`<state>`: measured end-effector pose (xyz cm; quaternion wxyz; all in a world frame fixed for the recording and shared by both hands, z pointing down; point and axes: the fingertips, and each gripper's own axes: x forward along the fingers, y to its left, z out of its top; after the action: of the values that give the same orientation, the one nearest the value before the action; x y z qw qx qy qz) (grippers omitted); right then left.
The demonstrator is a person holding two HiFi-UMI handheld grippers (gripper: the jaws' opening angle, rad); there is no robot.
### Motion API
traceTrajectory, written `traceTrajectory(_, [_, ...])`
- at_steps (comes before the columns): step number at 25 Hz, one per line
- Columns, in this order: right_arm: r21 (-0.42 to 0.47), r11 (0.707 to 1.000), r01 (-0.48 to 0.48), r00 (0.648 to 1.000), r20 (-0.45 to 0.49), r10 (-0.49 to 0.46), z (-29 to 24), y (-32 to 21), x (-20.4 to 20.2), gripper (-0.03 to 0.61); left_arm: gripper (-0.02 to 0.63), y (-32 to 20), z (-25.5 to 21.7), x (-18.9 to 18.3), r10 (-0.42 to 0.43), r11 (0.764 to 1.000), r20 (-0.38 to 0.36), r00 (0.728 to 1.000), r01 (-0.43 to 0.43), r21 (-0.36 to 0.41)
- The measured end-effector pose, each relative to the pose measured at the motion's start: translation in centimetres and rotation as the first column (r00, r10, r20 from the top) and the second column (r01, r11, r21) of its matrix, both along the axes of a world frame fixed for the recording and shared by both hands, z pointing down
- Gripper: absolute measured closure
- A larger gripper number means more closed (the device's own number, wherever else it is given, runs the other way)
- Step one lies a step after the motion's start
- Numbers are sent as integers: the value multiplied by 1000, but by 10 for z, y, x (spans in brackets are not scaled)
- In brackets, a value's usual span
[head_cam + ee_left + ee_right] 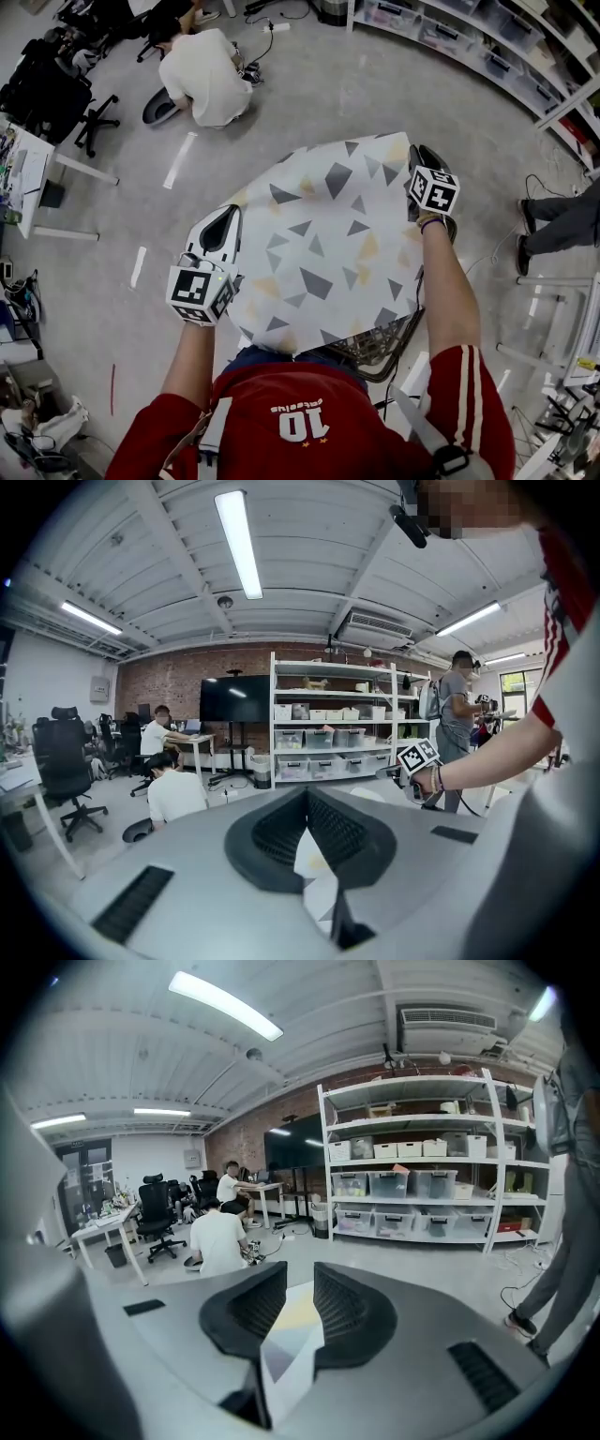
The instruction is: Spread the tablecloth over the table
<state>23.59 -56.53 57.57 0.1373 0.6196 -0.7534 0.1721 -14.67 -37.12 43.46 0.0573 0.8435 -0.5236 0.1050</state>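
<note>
Grips the tablecloth (328, 244) firmly in the left hand-held gripper (307, 796). Holds the right hand-held gripper (300, 1275) partly open, jaws loosely around it.

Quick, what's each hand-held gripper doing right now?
Left hand-held gripper: closed on the tablecloth edge.
Right hand-held gripper: open, tablecloth between its jaws, not pinched.

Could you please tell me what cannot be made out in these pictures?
Table: none visible; in the head view the tablecloth covers whatever lies below.
Wire-frame object: head view, mostly covered by the tablecloth.
Crouching person: their work, every view, hidden by their back.
</note>
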Motion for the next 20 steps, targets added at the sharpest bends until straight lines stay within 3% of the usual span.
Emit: traceTrajectory(20, [13,1000,8,1000,8,-8,-8,47,22,491,607,12,-15,23,22,999,12,1000,-23,30])
